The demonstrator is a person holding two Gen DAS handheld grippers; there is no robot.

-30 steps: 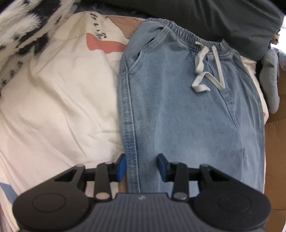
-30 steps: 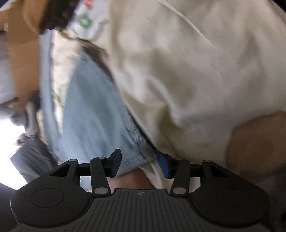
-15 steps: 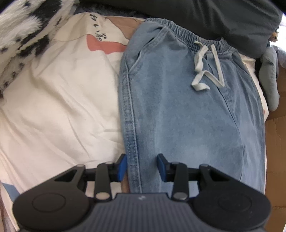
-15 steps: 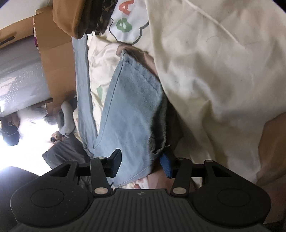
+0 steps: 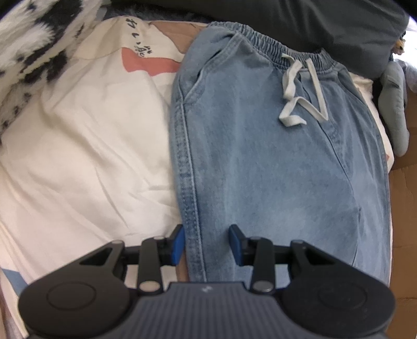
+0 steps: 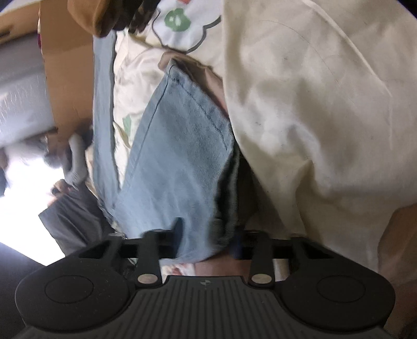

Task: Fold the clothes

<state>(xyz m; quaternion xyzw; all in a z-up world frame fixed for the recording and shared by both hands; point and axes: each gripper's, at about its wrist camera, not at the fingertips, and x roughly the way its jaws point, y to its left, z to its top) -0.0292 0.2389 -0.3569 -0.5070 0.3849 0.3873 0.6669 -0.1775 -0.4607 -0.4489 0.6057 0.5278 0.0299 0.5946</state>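
Note:
Light blue jeans [image 5: 260,156] with an elastic waist and a white drawstring [image 5: 299,91] lie flat on a cream bedsheet [image 5: 86,146]. My left gripper [image 5: 207,243] hovers at the jeans' left side seam. Its blue pads stand apart with the seam between them and do not squeeze it. In the right wrist view, the end of a jeans leg [image 6: 179,161] hangs bunched between the fingers of my right gripper [image 6: 207,236]. Its jaws are closing, and the denim fills the gap between them. The right fingertip is partly hidden by the cloth.
A dark grey garment [image 5: 286,20] lies past the waistband, and a black-and-white fluffy blanket [image 5: 31,39] lies at the top left. A grey soft item [image 5: 393,104] and cardboard [image 5: 401,208] border the right side. A cardboard box [image 6: 67,78] stands beyond the printed sheet [image 6: 312,104].
In the right wrist view the jeans leg end has come up between the fingers, and the fingers have drawn in on it. The left gripper and the jeans under it have not moved.

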